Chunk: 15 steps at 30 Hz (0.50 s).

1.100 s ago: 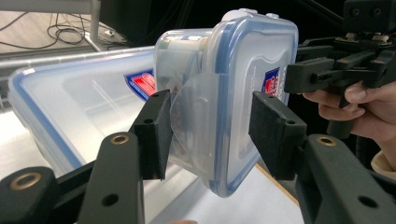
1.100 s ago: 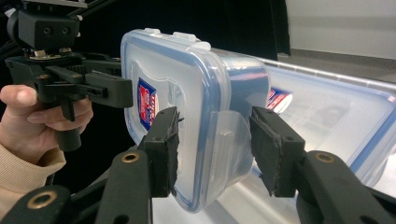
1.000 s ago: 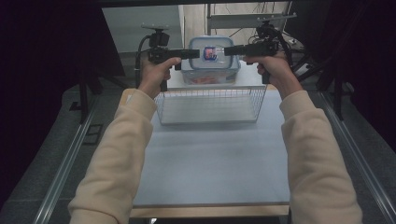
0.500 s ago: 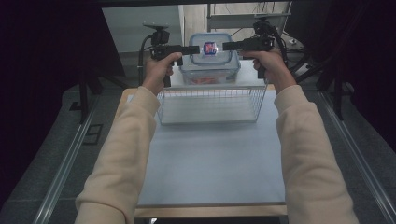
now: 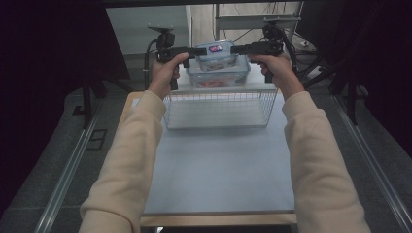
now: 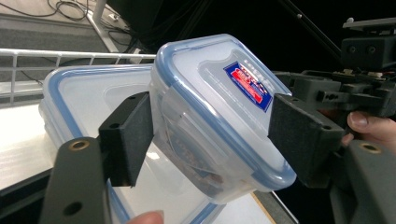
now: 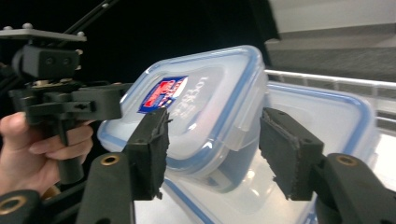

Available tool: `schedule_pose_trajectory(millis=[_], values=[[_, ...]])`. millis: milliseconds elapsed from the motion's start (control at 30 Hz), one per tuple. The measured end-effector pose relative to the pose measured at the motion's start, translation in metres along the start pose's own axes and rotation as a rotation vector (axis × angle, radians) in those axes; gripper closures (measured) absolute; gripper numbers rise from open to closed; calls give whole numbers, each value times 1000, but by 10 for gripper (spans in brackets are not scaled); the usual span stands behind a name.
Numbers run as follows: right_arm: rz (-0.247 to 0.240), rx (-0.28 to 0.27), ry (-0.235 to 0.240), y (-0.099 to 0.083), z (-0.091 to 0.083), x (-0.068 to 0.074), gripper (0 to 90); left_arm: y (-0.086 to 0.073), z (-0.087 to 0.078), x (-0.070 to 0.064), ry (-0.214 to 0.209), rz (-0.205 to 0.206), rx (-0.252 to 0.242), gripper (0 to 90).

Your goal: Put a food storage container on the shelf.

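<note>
I held the small box [image 6: 219, 112] aloft between both grippers, left jaws [image 6: 215, 135] clamping its sides, right jaws [image 7: 212, 149] straddling its lid clasp. By my judgement the lift was done; setting it down remained, perhaps in the wire basket [image 5: 218, 104] at 6 o'clock.

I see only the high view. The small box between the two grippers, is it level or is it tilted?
Observer: It is tilted. In the left gripper view the small box leans with one corner down, above a larger box.
Operator: Does the left gripper hold it?
Observer: It looks so. The left gripper has its fingers pressed on two opposite sides of the small box.
Operator: And the right one?
Observer: The right gripper has its fingers on either side of the box's end. A narrow gap shows beside the latch flap, so I cannot tell if it grips.
</note>
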State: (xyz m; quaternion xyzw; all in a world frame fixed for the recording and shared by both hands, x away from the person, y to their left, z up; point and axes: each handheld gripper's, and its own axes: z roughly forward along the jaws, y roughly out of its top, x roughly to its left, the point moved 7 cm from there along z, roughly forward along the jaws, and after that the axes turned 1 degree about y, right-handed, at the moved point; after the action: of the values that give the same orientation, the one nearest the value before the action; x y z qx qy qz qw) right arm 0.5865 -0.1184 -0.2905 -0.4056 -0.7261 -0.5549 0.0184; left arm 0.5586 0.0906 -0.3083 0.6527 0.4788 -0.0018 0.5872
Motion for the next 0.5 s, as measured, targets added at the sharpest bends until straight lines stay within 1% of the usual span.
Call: schedule_pose_trajectory(millis=[33,67,100,133,167,200,233,267,300,333,367,400,433,467,500], values=[[-2,-20,-1,-1,-4,-1,392,-1,-5,0,3,11,-16,273],[-2,-20,-1,-1,-4,-1,392,-1,-5,0,3,11,-16,271],[-4,-35,-3,-2,-10,-3,383,-3,-12,-1,9,17,-29,267],[-4,-35,-3,-2,-10,-3,383,-3,-12,-1,9,17,-29,272],[0,-39,4,-3,-13,-3,382,-4,-16,-2,9,24,-31,272],[1,-45,5,-5,-16,-3,382,-6,-20,-3,19,33,-37,278],[0,-59,11,-7,-22,-3,374,-9,-25,-5,26,44,-46,329],[0,-59,11,-7,-22,-3,374,-12,-30,-7,25,47,-54,329],[6,-69,17,-10,-28,-1,370,-20,-38,-10,28,75,-62,417],[6,-69,17,-10,-28,-1,370,-20,-38,-10,28,75,-62,491],[4,-67,12,-15,-31,-1,363,-24,-41,-12,28,92,-59,562],[4,-67,12,-15,-31,-1,363,-28,-42,-14,12,102,-49,562],[2,-61,4,-20,-34,-1,361,-36,-40,-18,-12,125,-24,717],[2,-61,4,-20,-34,-1,361,-36,-40,-18,-12,125,-24,776],[2,-57,4,-22,-36,0,360,-39,-38,-20,-15,134,-11,776]])
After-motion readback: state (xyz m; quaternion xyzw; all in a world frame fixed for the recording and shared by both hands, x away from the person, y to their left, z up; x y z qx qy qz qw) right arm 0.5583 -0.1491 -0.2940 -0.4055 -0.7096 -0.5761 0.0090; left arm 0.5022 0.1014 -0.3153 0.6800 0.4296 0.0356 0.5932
